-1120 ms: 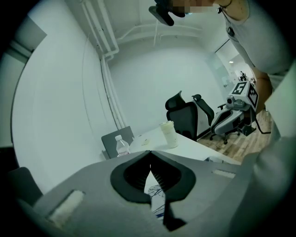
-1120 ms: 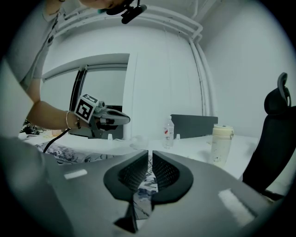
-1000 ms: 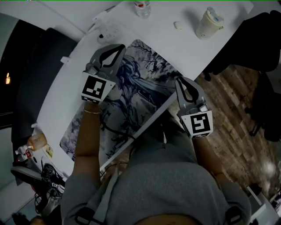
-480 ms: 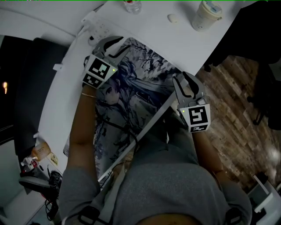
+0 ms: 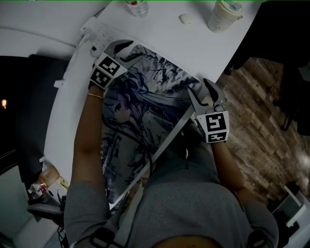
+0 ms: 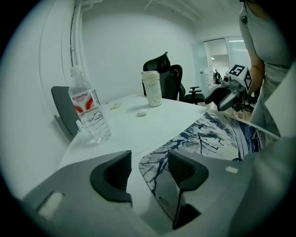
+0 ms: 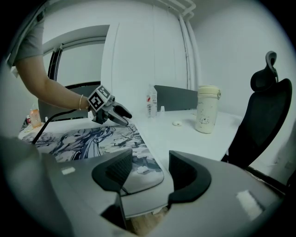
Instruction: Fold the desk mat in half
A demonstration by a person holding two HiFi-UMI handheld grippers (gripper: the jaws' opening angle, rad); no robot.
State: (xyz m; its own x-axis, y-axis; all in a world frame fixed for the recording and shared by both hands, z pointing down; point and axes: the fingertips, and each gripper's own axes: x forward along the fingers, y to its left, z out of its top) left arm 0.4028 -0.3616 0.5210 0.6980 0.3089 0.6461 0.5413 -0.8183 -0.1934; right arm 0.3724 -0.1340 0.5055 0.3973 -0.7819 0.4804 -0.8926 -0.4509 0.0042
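The desk mat [image 5: 145,111], printed with a blue-grey anime drawing, lies flat on the white desk [image 5: 203,48]. My left gripper [image 5: 127,48] is at the mat's far left corner. In the left gripper view its jaws [image 6: 149,169] are opening, with the mat corner [image 6: 155,169] lying between them and the pads off it. My right gripper [image 5: 199,89] is at the mat's near right corner by the desk edge. Its jaws [image 7: 150,169] are opening too, with the rounded mat corner [image 7: 145,173] between them, untouched.
A water bottle [image 6: 90,113], a lidded cup [image 5: 224,14] and a small white object [image 5: 185,19] stand on the desk beyond the mat. A white power strip [image 5: 97,34] lies by the left gripper. A black office chair [image 7: 263,115] stands right of the desk, over wooden floor [image 5: 261,126].
Both grippers' jaws have gone from shut to parted. The left gripper has moved farther along to the mat's far corner; the right one stays at the near corner.
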